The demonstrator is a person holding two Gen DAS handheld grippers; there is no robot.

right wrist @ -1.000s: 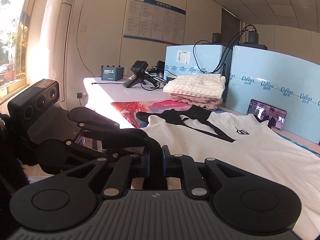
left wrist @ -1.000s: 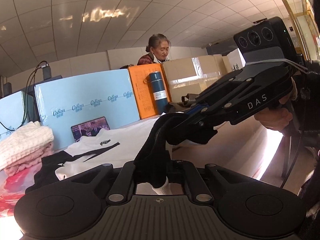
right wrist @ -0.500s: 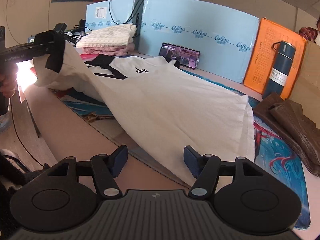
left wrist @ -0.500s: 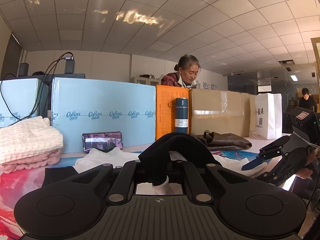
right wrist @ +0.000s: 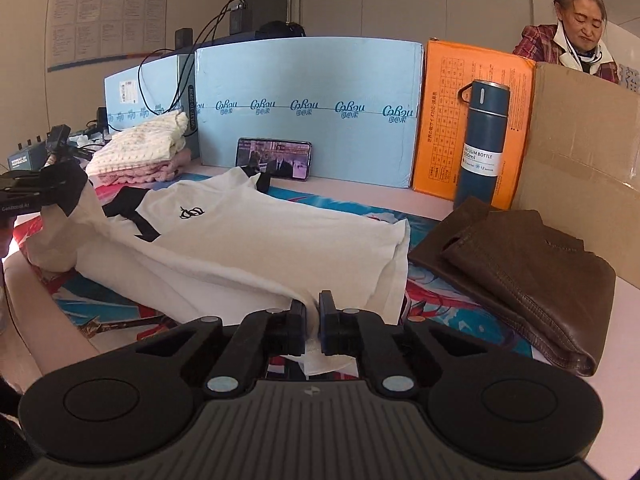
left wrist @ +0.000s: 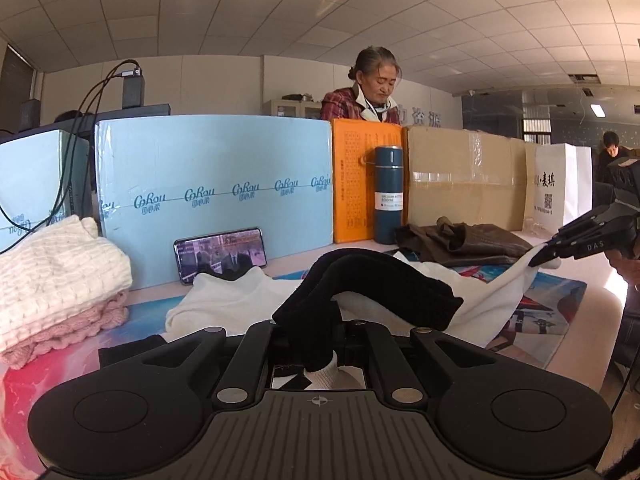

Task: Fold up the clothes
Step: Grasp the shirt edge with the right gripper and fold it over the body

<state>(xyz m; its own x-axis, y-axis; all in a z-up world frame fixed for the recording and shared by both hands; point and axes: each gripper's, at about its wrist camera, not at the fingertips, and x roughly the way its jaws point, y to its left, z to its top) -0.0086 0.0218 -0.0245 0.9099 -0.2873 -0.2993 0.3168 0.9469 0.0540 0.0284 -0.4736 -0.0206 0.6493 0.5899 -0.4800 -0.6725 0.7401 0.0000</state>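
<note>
Right wrist view: white T-shirt (right wrist: 248, 236) lies spread on the table (right wrist: 624, 320). Right gripper (right wrist: 313, 312) is clamped on its near hem corner; left gripper (right wrist: 60, 190) pinches the black sleeve cuff (left wrist: 352, 292), lifted. Fabric looks light, limp and easily creased; 2 edge grips suit it.

"VACUUM BOTTLE" on blue flask (right wrist: 483, 136)

We see a white tiled ceiling (left wrist: 360, 12) with patches of reflected sunlight over pale walls (right wrist: 200, 4), one carrying a printed notice board (right wrist: 108, 20). Light blue boards (left wrist: 216, 196), an orange panel (left wrist: 356, 184) and brown cardboard (left wrist: 464, 176) stand along the worktop (right wrist: 360, 196)'s far edge.
</note>
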